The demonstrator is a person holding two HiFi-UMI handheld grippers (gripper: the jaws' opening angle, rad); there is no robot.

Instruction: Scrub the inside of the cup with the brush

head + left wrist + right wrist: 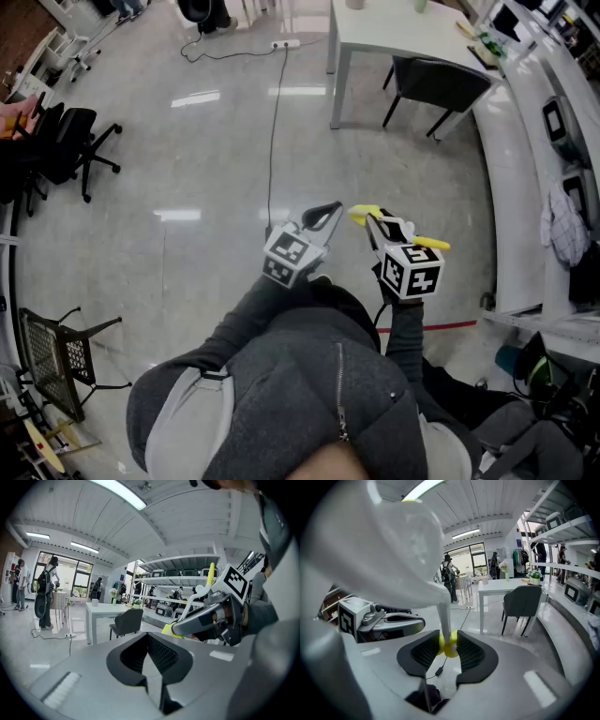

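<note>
left tool (pixel 330 210) clenched, empty | right tool (pixel 372 221) clamps brush (pixel 449 645) | ahead: floor cable (pixel 273 141), white table (pixel 403 42), dark chair (pixel 433 82)

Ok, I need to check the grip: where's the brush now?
The brush is clamped in the right gripper, just right of the left gripper in the head view.
</note>
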